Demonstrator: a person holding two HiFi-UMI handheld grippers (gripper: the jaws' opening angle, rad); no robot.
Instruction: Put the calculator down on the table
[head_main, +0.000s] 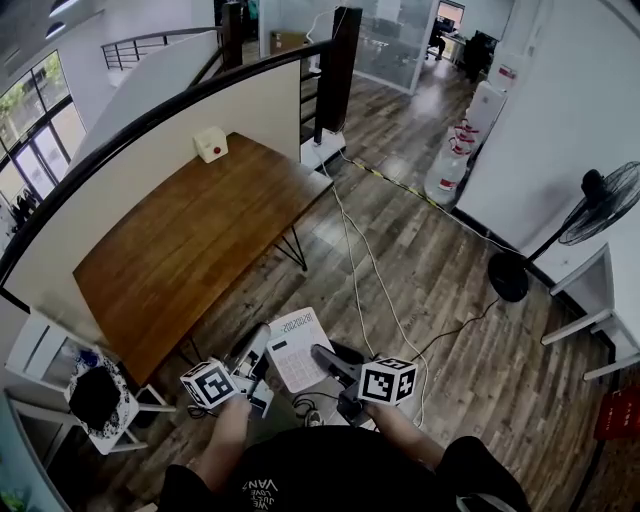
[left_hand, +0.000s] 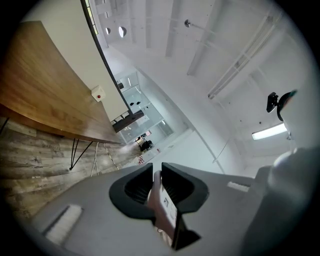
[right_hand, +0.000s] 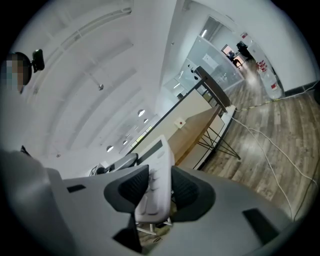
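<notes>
Calculator (head_main: 298, 350) is up in the air in front of the person, held between both grippers, not on the table (head_main: 190, 240). In the head view it sits just off the table's near end, over the wood floor (head_main: 440, 290), display end pointing away from the person. Left gripper (head_main: 262, 340) has it from the left side, right gripper (head_main: 322, 354) from the right. Both marker cubes face up, left cube (head_main: 210, 383) and right cube (head_main: 388, 381). In the left gripper view the left gripper (left_hand: 156, 172) is nearly closed, its jaws clamped on the thin edge of the calculator (left_hand: 167, 210), seen edge-on. In the right gripper view the right gripper (right_hand: 160, 175) has its jaws set wide, with the calculator (right_hand: 155, 190) filling the gap. Both pads look to be touching it, so it reads as a grip. White keys show between the jaws and the body runs out past the tips. The tabletop is bare except for a white box (head_main: 210, 145) with a red spot at the far end by the wall. The table (left_hand: 35, 85) also shows at upper left in the left gripper view, and the table (right_hand: 200, 127) shows past the calculator in the right gripper view. Cables (head_main: 370, 270) trail over the floor right of the table. A fan (head_main: 600, 205) stands at far right. A white chair (head_main: 130, 405) is at lower left, just beside the left forearm.
</notes>
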